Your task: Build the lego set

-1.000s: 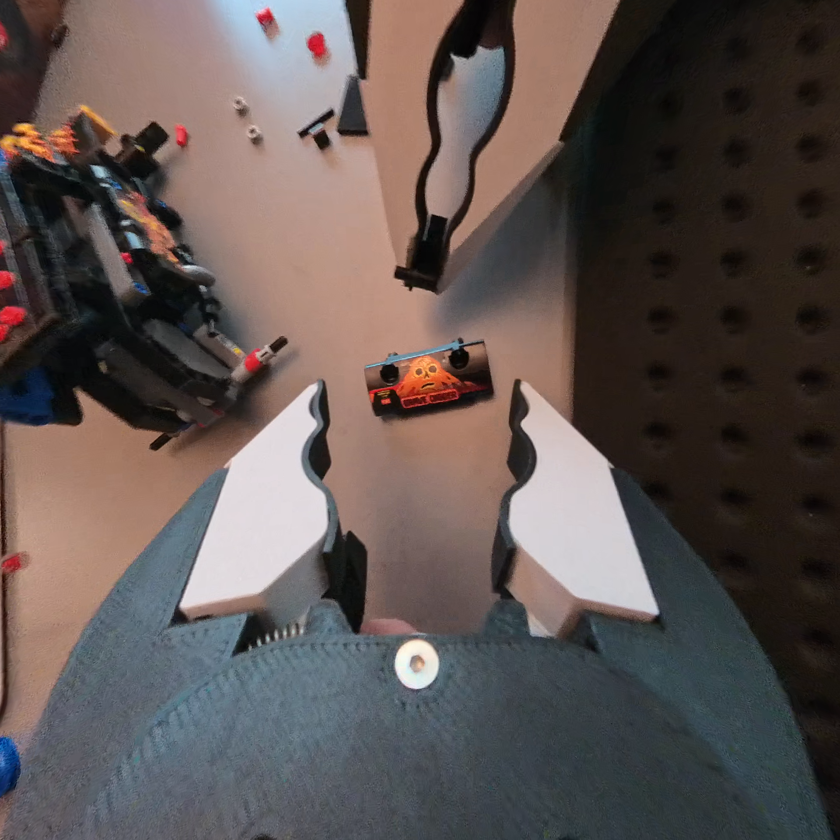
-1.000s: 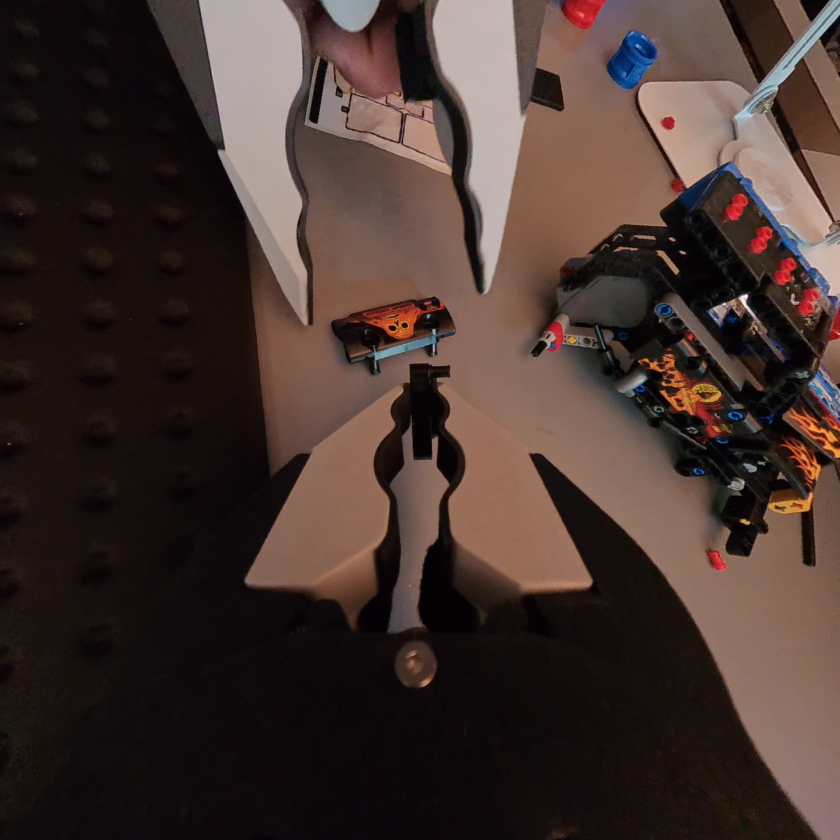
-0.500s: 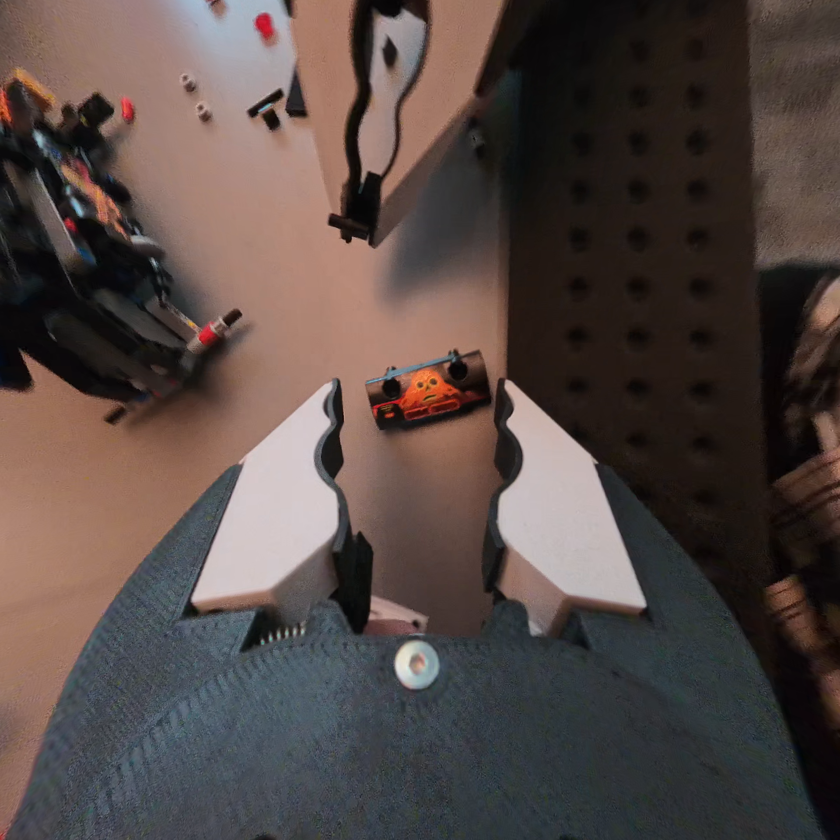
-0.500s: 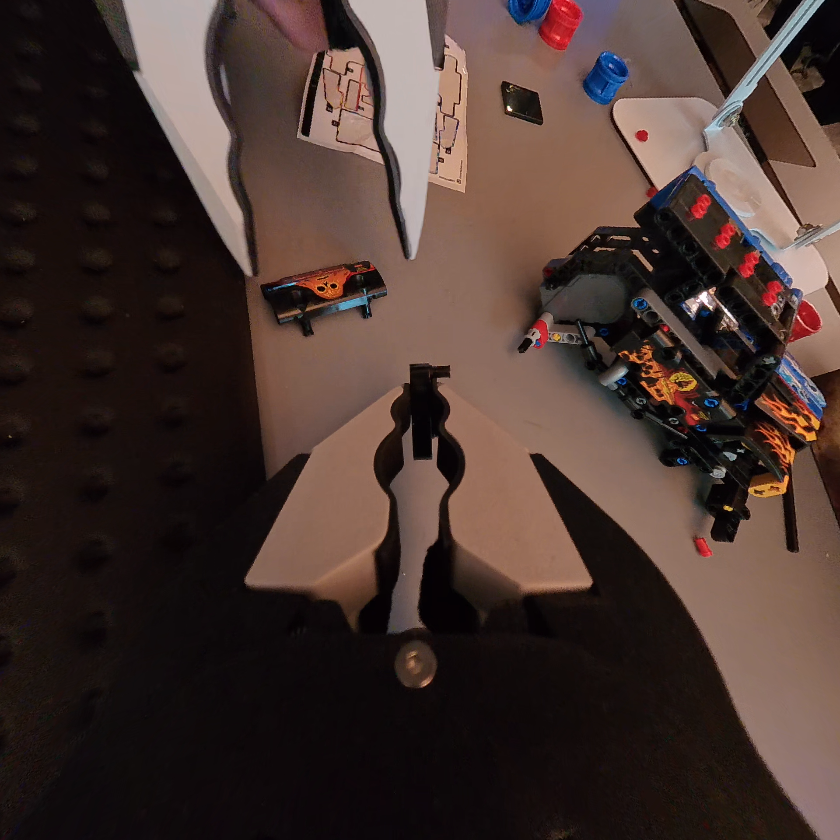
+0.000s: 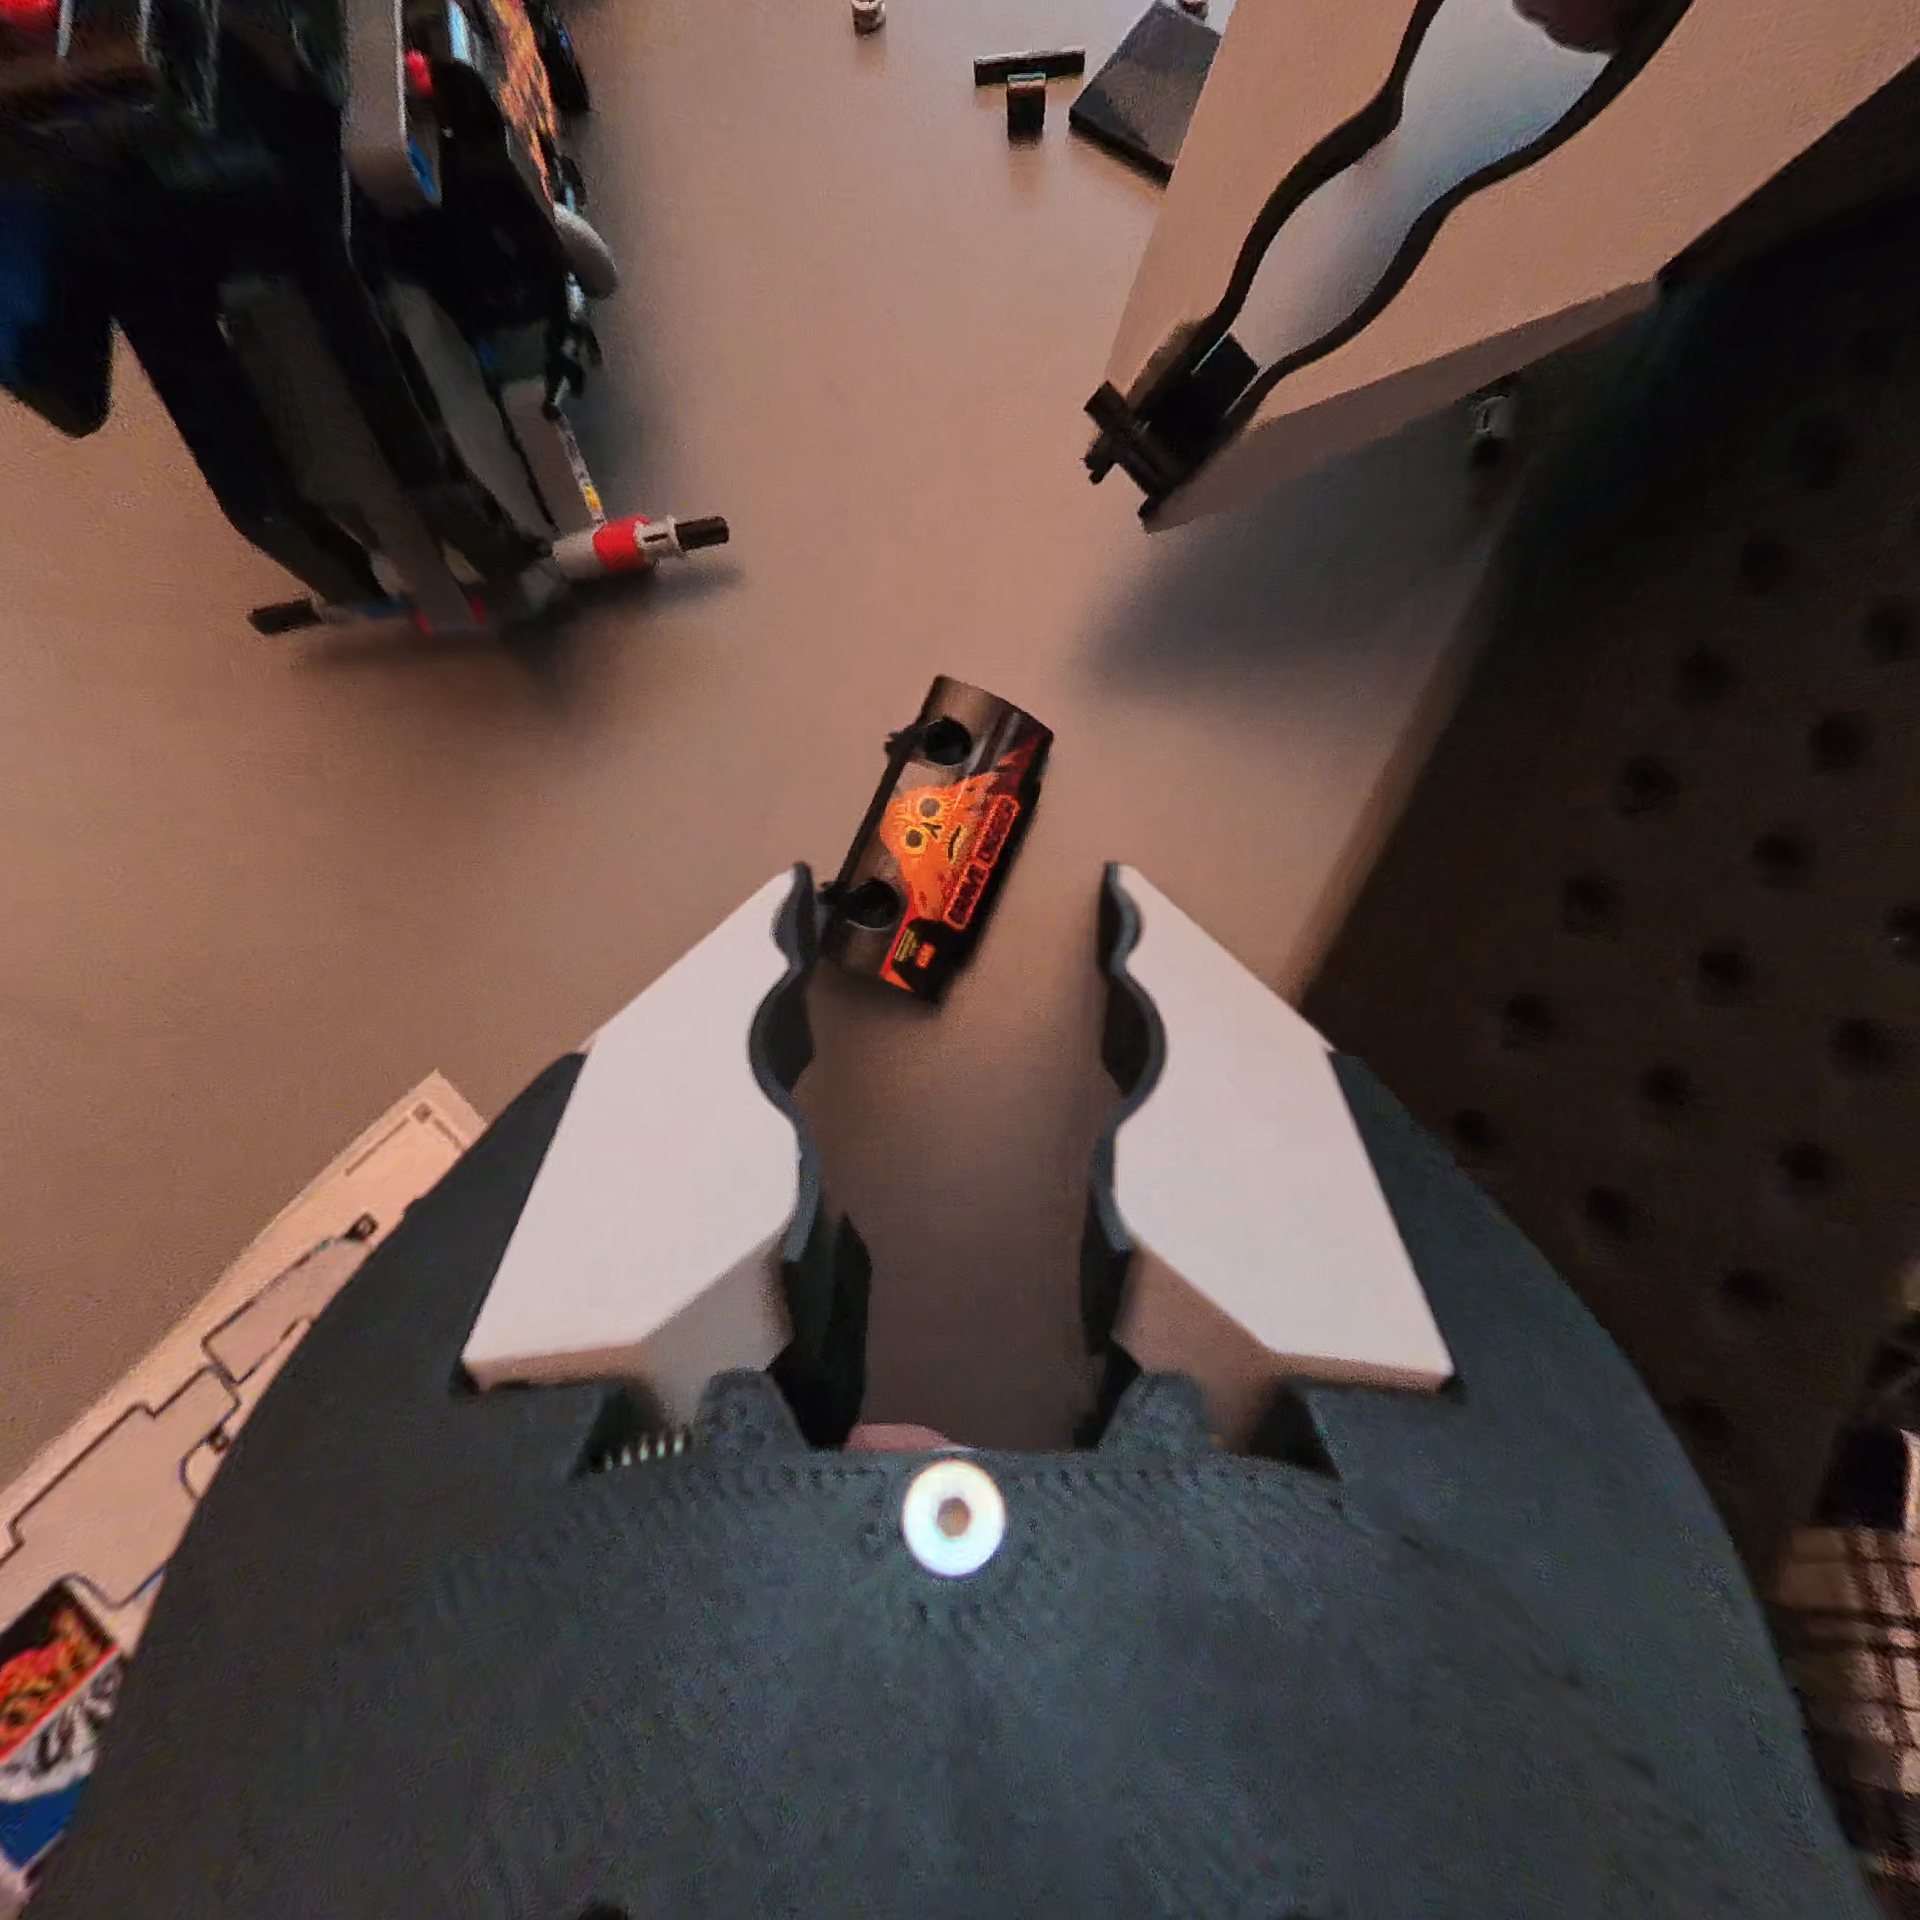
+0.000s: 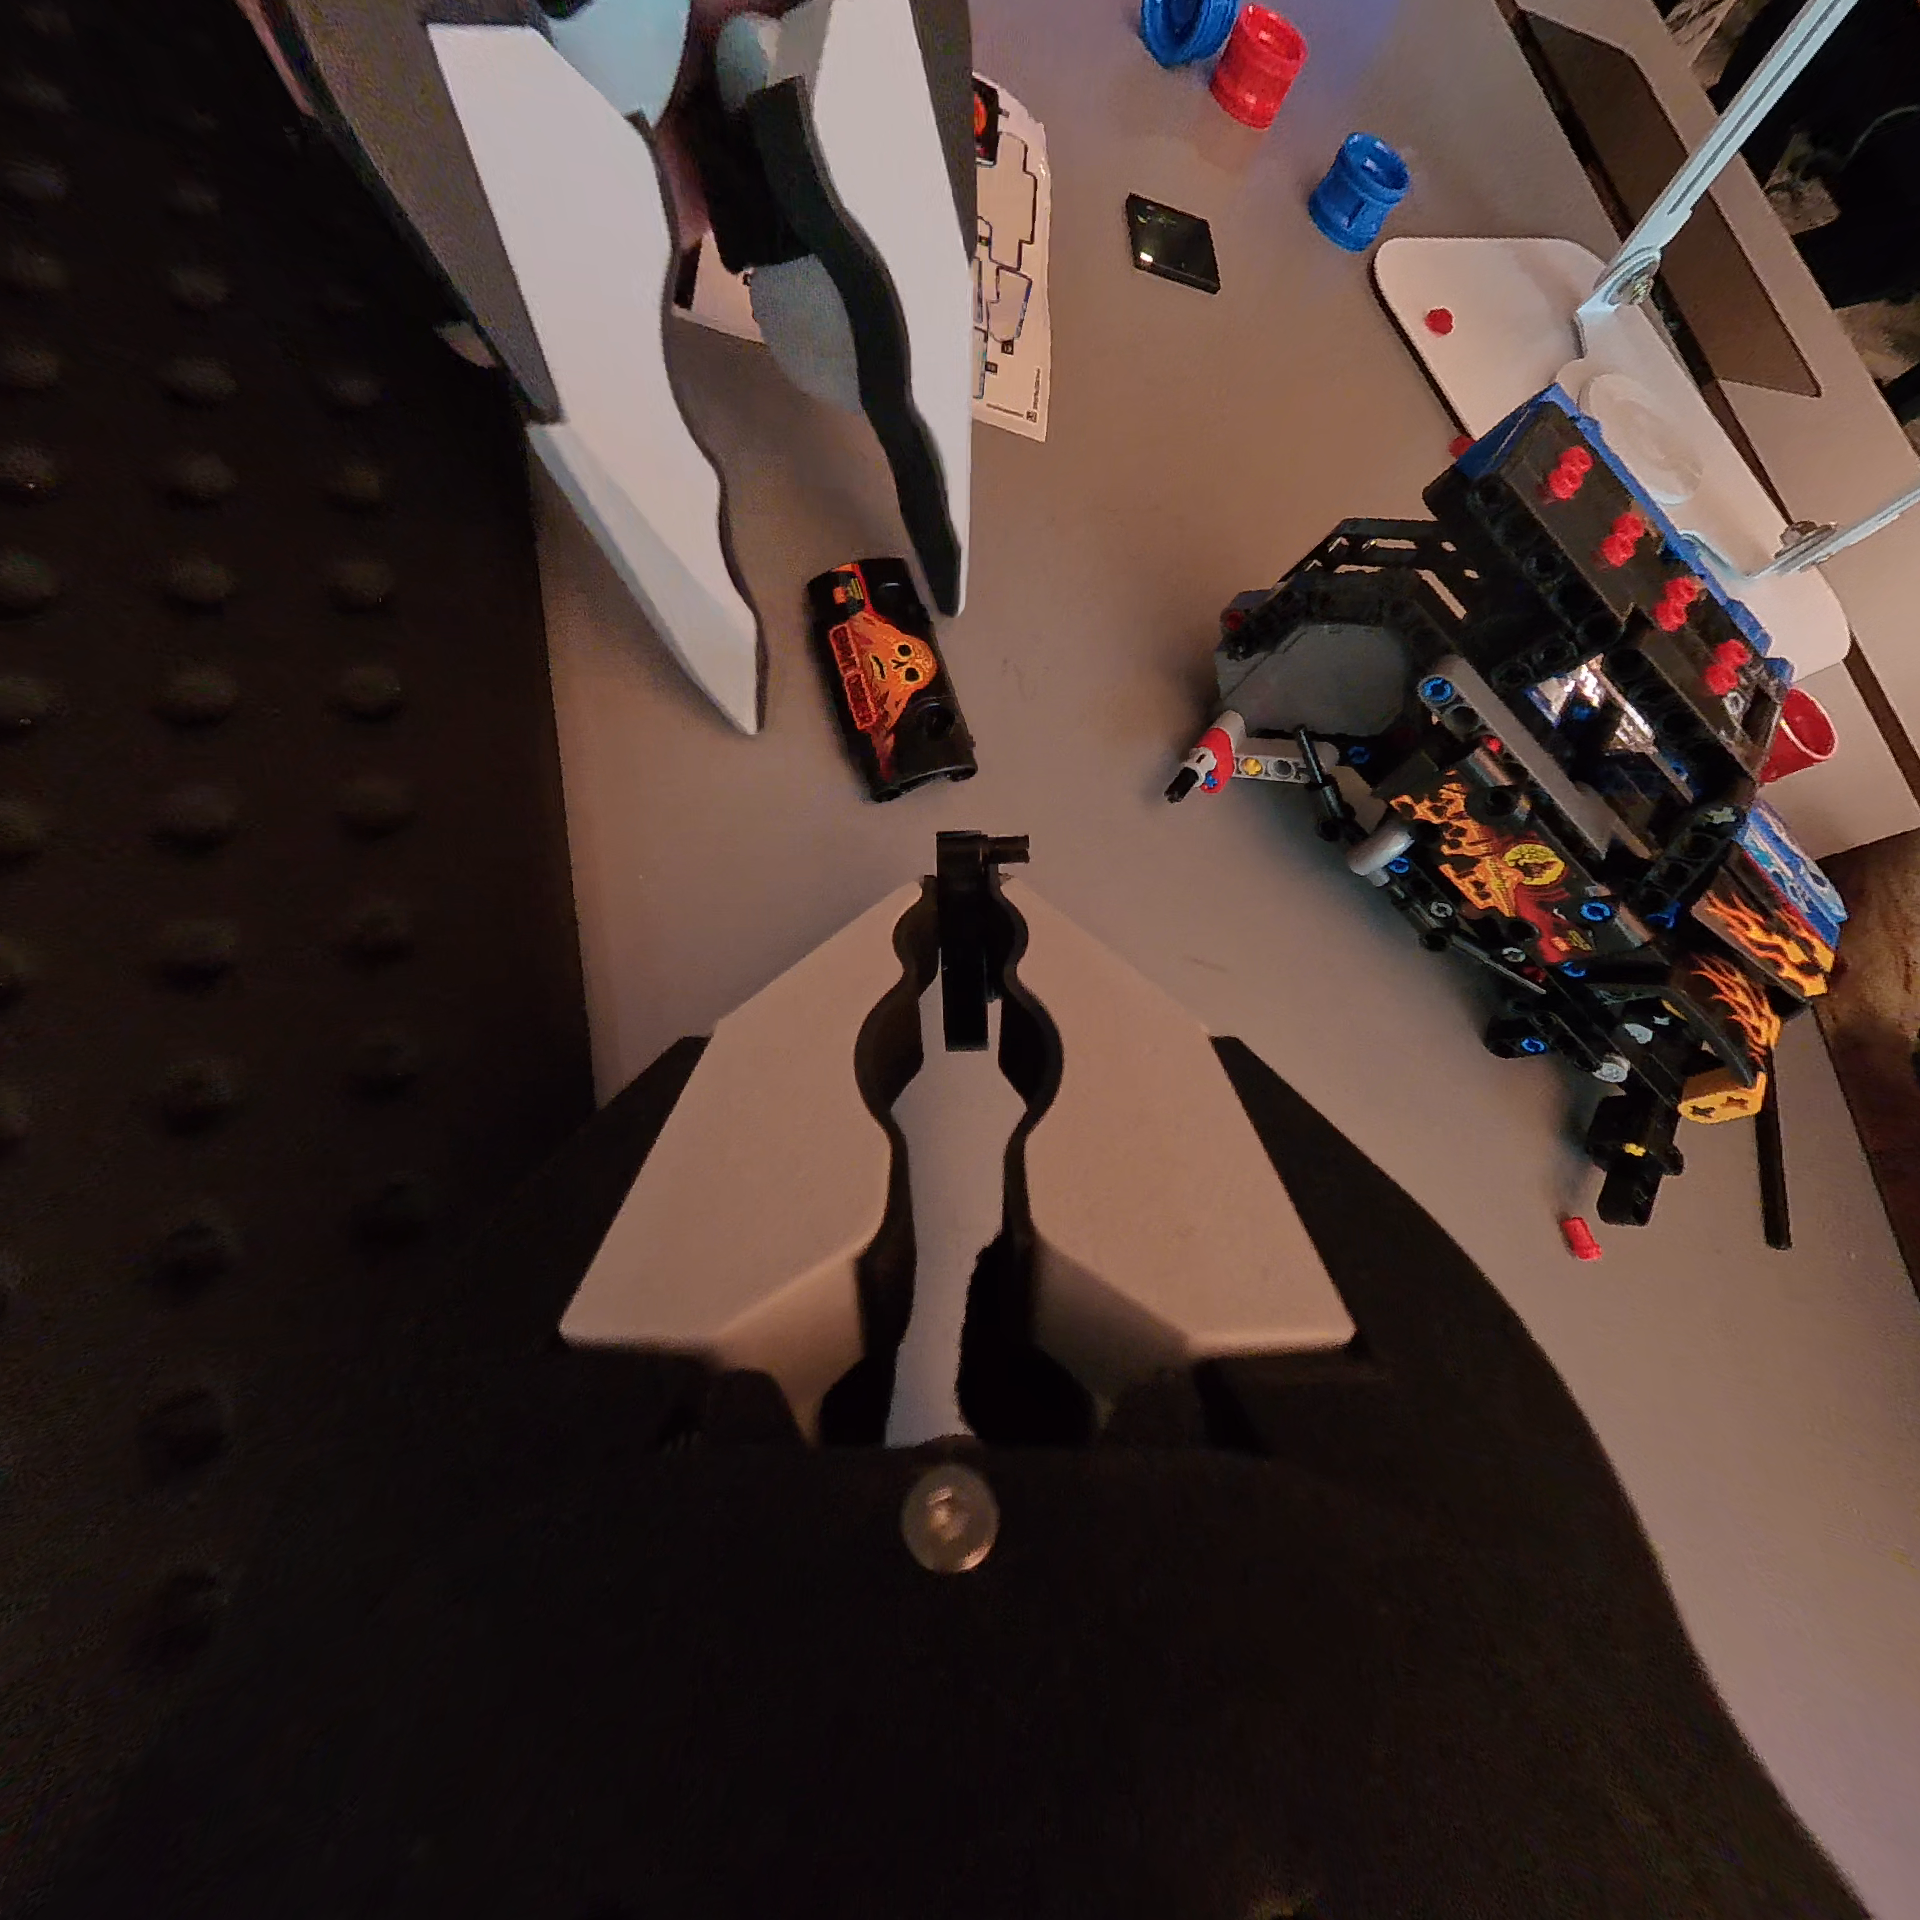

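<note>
**Panel lined up for pickup, connector held ready**

Tabletop (image 6: pixel 1195 1195) space is shared by the build and its loose parts, with a dark studded mat (image 6: pixel 260 831) along one edge. The half-built lego truck (image 6: pixel 1538 790), black with flame stickers and red pins, is left lying on its side well apart from both grippers, probably so its open frame stays reachable for the next part.

The left gripper (image 5: pixel 951 883) is held low over the table with its jaws spread, and the black curved panel with the orange flame sticker (image 5: pixel 940 836) lies just ahead of the gap, its near end beside the left fingertip. It lies sticker-side up, at a slant to the jaws, so a small turn seems needed before a clean pinch.

The right gripper (image 6: pixel 971 883) is pressed together on a small black connector piece (image 6: pixel 971 935), whose pin end sticks out past the fingertips, likely so it can be pushed into a hole.

A sticker sheet (image 6: pixel 1013 281) lies beyond.

No true container is seen; a white lamp base (image 6: pixel 1507 301) carries one stray red pin (image 6: pixel 1438 320), and red and blue barrel pieces (image 6: pixel 1351 187) stand loose nearby.
</note>
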A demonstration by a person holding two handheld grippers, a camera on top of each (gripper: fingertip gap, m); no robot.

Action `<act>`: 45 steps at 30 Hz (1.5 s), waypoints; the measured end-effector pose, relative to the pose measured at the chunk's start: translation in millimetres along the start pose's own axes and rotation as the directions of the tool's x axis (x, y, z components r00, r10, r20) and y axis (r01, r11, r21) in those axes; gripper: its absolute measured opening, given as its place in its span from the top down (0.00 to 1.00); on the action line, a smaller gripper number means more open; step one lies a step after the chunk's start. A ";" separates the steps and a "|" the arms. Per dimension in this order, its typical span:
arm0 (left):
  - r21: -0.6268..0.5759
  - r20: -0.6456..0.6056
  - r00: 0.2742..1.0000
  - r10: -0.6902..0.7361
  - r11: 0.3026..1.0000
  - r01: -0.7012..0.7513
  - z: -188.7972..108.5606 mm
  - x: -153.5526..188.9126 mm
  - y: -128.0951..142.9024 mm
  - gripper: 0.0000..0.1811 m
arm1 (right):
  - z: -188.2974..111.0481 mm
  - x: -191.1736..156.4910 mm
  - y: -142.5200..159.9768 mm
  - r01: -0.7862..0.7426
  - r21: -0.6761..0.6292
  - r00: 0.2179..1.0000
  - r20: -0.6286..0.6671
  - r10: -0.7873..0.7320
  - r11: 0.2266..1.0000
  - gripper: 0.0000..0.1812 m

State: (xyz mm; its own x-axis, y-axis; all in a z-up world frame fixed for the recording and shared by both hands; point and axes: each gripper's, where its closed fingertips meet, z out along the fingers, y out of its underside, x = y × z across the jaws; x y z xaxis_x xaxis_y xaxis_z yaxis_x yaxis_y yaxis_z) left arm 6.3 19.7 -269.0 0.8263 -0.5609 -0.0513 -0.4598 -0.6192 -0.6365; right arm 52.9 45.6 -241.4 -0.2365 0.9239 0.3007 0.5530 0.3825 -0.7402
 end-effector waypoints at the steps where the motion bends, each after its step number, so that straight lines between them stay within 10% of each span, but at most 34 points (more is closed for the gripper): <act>1: 0.020 0.009 1.000 -0.001 1.000 0.001 -3.4 -0.8 -2.0 0.66 | -0.3 0.4 -0.3 0.002 0.002 1.000 -0.003 -0.002 1.000 0.97; 20: 0.030 -0.088 0.852 0.517 0.856 -0.516 -11.8 -1.9 5.1 0.68 | 0.6 -1.3 3.5 -0.013 0.002 1.000 0.020 0.013 1.000 0.97; 26: -0.003 -0.039 0.796 0.604 0.797 -0.604 -3.9 -11.0 -1.3 0.86 | 1.2 -4.1 2.7 -0.001 0.002 1.000 0.027 0.001 1.000 0.97; 35: -0.001 -0.330 0.931 0.158 0.986 -0.168 -9.5 -0.8 -13.7 0.86 | 2.7 -11.6 -2.5 0.018 0.018 0.998 0.060 -0.019 1.000 0.97; 45: -0.158 -0.642 0.728 -0.243 0.970 0.185 -9.6 10.0 -20.2 0.86 | 6.1 -9.6 -13.4 0.183 -0.015 0.983 -0.012 -0.183 0.983 0.97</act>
State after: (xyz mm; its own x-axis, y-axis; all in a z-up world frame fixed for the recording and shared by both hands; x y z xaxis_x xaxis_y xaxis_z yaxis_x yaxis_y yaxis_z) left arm 20.7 21.3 -249.3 0.5043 -0.6101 0.6111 -0.3447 -0.7911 -0.5053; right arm 42.9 31.6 -238.1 -0.3244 0.8382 0.4384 0.5124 0.5453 -0.6633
